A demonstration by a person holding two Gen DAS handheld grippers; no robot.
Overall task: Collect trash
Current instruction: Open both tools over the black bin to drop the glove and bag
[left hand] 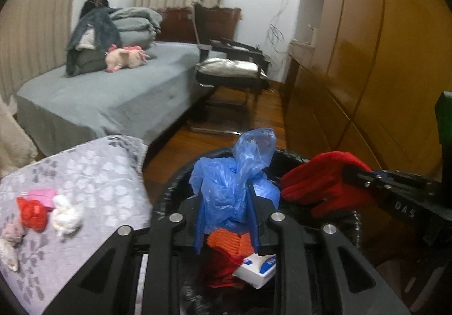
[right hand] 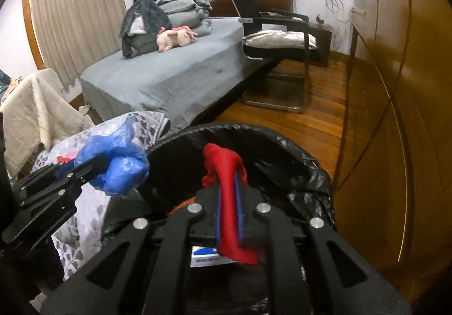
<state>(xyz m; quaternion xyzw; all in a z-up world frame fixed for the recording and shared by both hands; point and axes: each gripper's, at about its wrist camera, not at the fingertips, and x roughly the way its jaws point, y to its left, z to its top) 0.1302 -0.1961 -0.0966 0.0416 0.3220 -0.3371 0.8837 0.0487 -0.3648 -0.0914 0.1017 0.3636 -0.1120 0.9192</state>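
My left gripper [left hand: 226,202] is shut on a crumpled blue plastic bag [left hand: 237,173] and holds it over the black-lined trash bin [left hand: 175,187]. My right gripper [right hand: 228,182] is shut on a red knitted cloth [right hand: 226,202], also above the bin [right hand: 282,145]. Each gripper shows in the other's view: the right with the red cloth [left hand: 319,179], the left with the blue bag [right hand: 118,168]. Inside the bin lie an orange-red item [left hand: 228,241] and a white and blue box [left hand: 258,267].
A grey flowered cloth surface [left hand: 93,173] at the left carries a red scrap [left hand: 32,213], a white tissue wad [left hand: 66,216] and a pink piece [left hand: 42,194]. A grey bed [left hand: 107,94], a black chair [left hand: 234,69] and a wooden wardrobe [left hand: 367,60] lie beyond.
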